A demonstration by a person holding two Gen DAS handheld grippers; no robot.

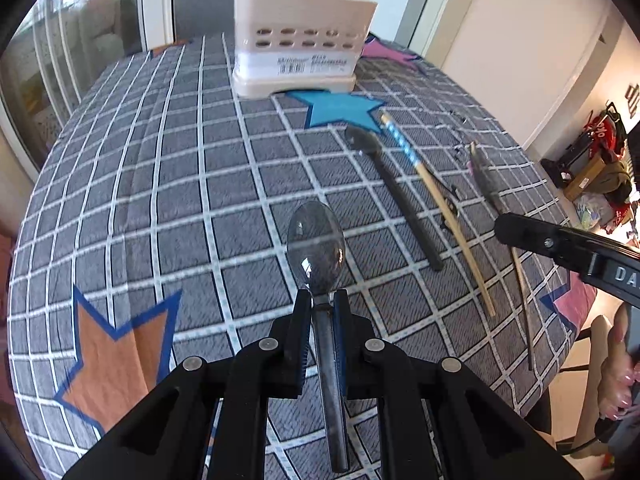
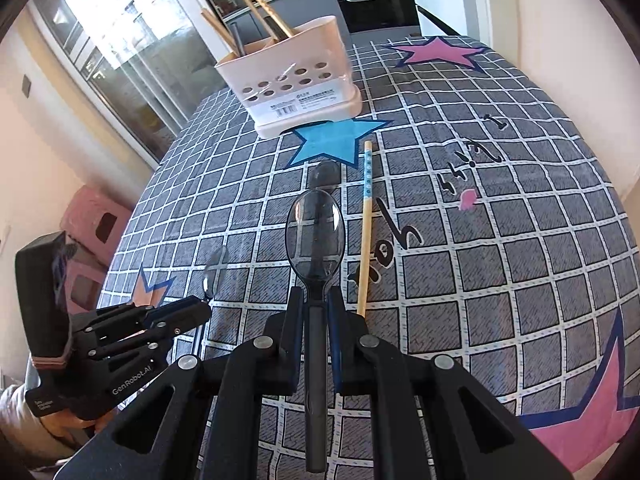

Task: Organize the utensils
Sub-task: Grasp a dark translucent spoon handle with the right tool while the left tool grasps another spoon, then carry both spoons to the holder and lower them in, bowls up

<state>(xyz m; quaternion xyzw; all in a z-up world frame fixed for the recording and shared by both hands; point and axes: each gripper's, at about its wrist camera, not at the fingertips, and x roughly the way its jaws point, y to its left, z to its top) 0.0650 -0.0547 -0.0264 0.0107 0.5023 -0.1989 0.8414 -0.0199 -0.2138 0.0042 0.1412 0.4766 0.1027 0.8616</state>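
Observation:
My left gripper (image 1: 320,300) is shut on the neck of a metal spoon (image 1: 316,244), bowl pointing forward, held above the checked tablecloth. My right gripper (image 2: 316,296) is shut on a second dark spoon (image 2: 315,232) in the same way. A pink utensil caddy (image 1: 300,48) with chopsticks and a dark handle in it stands at the far side; it also shows in the right wrist view (image 2: 296,84). A black spoon (image 1: 394,188) and a blue-banded chopstick (image 1: 436,208) lie on the cloth between the grippers and the caddy.
The table is covered by a grey checked cloth (image 1: 180,184) with star patches. The right gripper's finger (image 1: 560,244) enters the left view at the right edge; the left gripper (image 2: 132,336) shows low left in the right view. A pink stool (image 2: 96,224) stands left of the table.

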